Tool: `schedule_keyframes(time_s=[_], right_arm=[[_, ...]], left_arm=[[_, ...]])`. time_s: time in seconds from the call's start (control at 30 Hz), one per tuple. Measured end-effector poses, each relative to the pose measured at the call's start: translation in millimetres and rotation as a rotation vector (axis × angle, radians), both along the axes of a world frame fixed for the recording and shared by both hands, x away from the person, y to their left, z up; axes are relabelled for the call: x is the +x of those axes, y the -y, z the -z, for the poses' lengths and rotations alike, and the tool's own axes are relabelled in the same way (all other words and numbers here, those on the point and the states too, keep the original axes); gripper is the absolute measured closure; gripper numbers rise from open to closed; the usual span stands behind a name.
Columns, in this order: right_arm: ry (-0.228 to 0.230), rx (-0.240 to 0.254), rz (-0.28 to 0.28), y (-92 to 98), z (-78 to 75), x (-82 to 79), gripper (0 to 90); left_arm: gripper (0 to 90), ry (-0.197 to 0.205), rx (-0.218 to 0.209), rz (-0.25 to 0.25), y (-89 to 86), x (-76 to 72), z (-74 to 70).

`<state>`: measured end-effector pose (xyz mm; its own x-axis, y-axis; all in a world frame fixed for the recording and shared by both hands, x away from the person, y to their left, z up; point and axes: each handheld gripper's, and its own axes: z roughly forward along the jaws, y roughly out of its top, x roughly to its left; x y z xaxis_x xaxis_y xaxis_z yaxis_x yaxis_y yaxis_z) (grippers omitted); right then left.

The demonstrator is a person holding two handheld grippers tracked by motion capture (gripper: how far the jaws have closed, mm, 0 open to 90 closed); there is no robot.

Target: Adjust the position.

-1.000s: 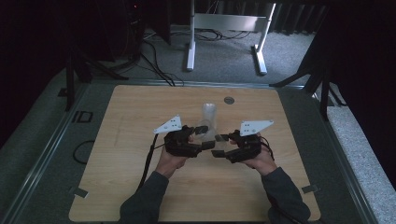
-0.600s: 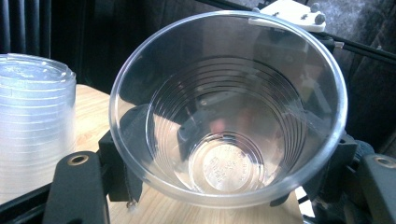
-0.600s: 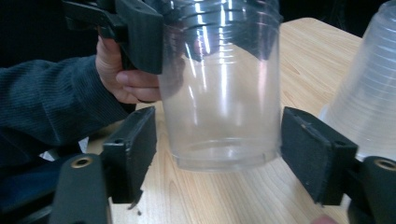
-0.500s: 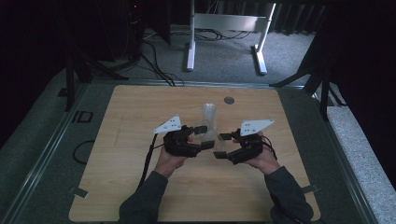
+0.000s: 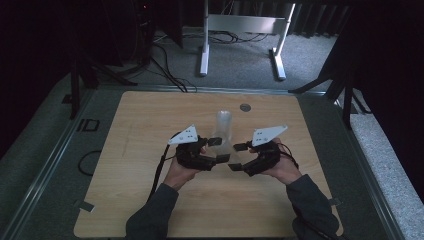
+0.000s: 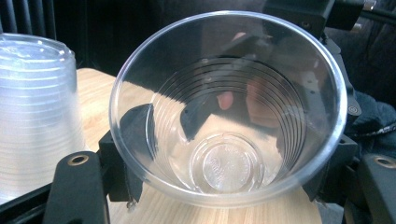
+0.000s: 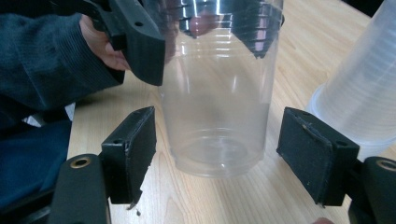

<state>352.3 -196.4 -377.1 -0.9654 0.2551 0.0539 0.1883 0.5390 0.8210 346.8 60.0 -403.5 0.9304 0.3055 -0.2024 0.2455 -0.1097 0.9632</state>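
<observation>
A clear plastic cup (image 5: 224, 155) is between my two grippers near the table's middle. My left gripper (image 5: 220, 151) is shut on the cup's upper wall, and its view looks down into the open mouth of the cup (image 6: 229, 116), with a pad (image 6: 135, 135) at each side. My right gripper (image 7: 219, 149) faces it, open around the lower part of the cup (image 7: 219, 93). Its jaws have just been closing, and a gap remains between each pad (image 7: 135, 149) and the wall. The left gripper's finger (image 7: 140, 42) shows against the cup near the top.
A stack of clear cups (image 5: 223, 125) stands upside down on the wooden table (image 5: 150, 120), just behind the grippers; it is also close by at the stack (image 7: 359, 84). A small round disc (image 5: 245, 107) lies near the far edge. A white stand (image 5: 240, 30) is on the floor beyond.
</observation>
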Motion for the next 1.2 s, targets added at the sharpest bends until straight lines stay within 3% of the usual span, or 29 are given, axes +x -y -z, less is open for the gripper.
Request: schedule_keyframes(time_s=[0.23,0.43,0.7,1.2], right_arm=[[-0.008,-0.039,-0.012,-5.7,4.1,1.6,31.1],[-0.017,-0.052,-0.024,-8.4,7.3,1.5,37.1],[-0.017,-0.043,-0.025,-8.1,8.1,2.3,40.4],[-0.032,0.035,-0.011,-8.6,15.7,2.4,41.4]], left_arm=[[28.4,0.02,0.052,0.006,5.0,-2.3,-0.8],[28.4,0.022,0.063,0.008,6.4,-2.8,-0.9],[28.2,0.021,0.058,0.009,6.1,-2.6,-1.3],[22.2,0.006,0.009,-0.008,3.3,-3.8,-2.5]])
